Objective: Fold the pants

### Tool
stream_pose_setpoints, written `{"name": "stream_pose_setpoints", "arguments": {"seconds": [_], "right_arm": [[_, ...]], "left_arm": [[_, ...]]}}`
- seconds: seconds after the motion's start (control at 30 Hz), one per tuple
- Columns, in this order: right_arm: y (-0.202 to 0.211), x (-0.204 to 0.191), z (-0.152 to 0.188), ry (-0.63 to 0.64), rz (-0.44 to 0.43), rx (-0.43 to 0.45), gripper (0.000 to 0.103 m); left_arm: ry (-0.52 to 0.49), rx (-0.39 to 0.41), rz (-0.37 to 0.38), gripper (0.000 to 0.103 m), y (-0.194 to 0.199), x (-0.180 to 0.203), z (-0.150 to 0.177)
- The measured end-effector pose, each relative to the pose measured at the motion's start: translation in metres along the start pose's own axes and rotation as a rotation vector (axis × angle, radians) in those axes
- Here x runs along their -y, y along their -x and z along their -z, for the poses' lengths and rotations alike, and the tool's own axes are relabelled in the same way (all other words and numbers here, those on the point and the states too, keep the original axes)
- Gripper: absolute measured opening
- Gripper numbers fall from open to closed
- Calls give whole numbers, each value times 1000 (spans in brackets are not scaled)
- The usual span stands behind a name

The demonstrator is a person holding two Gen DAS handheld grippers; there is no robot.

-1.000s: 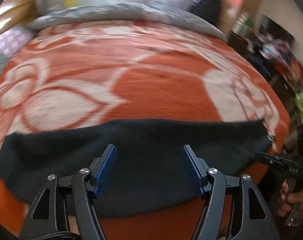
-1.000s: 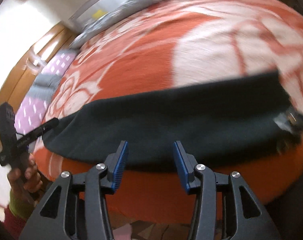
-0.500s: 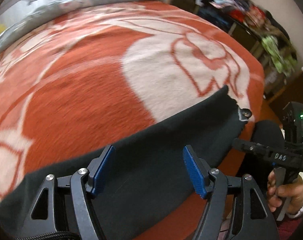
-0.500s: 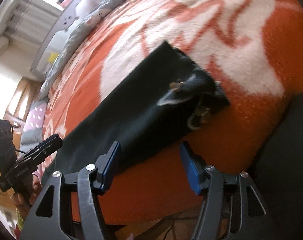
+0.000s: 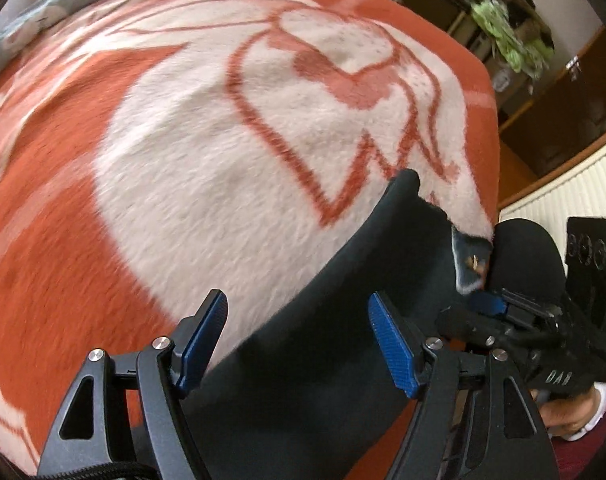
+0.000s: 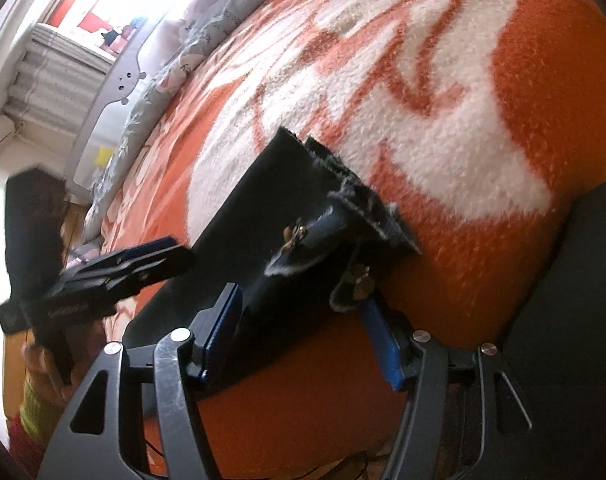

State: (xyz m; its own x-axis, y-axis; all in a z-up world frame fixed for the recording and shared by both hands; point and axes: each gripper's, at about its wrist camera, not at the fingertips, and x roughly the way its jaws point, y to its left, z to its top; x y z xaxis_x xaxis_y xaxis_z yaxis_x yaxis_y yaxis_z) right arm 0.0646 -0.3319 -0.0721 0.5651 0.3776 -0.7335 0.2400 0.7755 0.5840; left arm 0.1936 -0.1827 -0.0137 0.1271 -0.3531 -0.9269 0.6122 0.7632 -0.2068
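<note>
While the bed (image 5: pixel 151 168) fills most of both views with its orange and white blanket (image 6: pixel 443 92), the dark pants (image 5: pixel 323 360) lie as a long strip along its near edge, with the waist end near the corner of the bed. In the left view the left gripper (image 5: pixel 299 344) hangs above the pants with its blue fingers (image 5: pixel 393 348) wide apart and holding nothing. In the right view the right gripper (image 6: pixel 299 336) is also spread apart; its fingers (image 6: pixel 221 328) stand on both sides of the waist end, and I cannot tell if they touch the cloth. A small metal button (image 6: pixel 295 236) is seen on the frayed waistband (image 6: pixel 367 200).
</note>
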Motion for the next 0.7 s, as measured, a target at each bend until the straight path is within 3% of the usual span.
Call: {"name": "stream_pose_setpoints", "arguments": {"seconds": [0.07, 0.33, 0.5, 0.53, 0.57, 0.6, 0.7], "right_arm": [[1, 1, -1, 14, 8, 11, 15], [14, 13, -5, 33, -22, 25, 12], [14, 15, -2, 26, -23, 14, 12], [13, 15, -2, 29, -23, 14, 12], [13, 16, -2, 29, -25, 14, 12], [11, 13, -4, 27, -30, 15, 12], [15, 12, -3, 31, -58, 26, 12]], "left_arm": [[-14, -12, 6, 74, -8, 5, -10], [-114, -93, 59, 69, -46, 39, -39], [-143, -97, 95, 66, -60, 53, -51], [-145, -89, 113, 52, -60, 53, -52], [-149, -82, 151, 31, -58, 54, -51], [-148, -72, 175, 21, -56, 55, -51], [-152, -38, 178, 12, -48, 55, -47]]}}
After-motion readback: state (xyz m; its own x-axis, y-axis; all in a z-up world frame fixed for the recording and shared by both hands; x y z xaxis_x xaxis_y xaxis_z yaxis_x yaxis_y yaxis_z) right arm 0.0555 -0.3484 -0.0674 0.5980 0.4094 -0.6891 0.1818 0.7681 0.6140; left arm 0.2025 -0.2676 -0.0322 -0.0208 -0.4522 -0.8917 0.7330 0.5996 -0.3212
